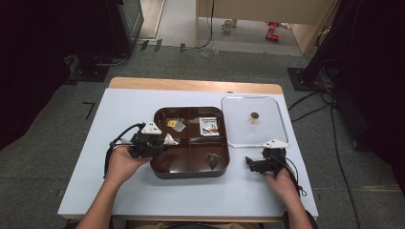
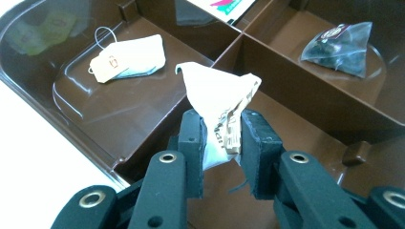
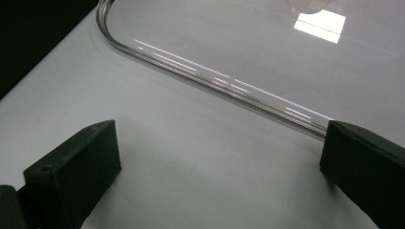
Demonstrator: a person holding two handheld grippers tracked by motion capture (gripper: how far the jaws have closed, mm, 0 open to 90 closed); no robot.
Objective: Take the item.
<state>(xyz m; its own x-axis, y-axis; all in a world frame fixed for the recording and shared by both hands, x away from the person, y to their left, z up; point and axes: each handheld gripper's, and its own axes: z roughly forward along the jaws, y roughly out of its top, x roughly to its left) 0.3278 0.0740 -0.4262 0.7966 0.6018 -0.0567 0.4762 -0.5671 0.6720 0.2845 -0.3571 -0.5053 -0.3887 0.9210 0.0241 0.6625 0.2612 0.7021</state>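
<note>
Glossy brown plastic forms the tray (image 2: pixel 119 119), in whose compartments lie a matt paper tea bag (image 2: pixel 136 57) and a shiny translucent mesh sachet (image 2: pixel 341 47), while matt black plastic pads (image 2: pixel 193 143) pinch a crumpled paper packet (image 2: pixel 217 93) over it, and beside it lies a smooth clear plastic lid (image 3: pixel 215 78) on matt white tabletop (image 3: pixel 167 143).

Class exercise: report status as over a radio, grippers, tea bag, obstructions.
Left gripper shut on white tea bag, above brown tray. Right gripper open, beside clear lid. No obstructions.
</note>
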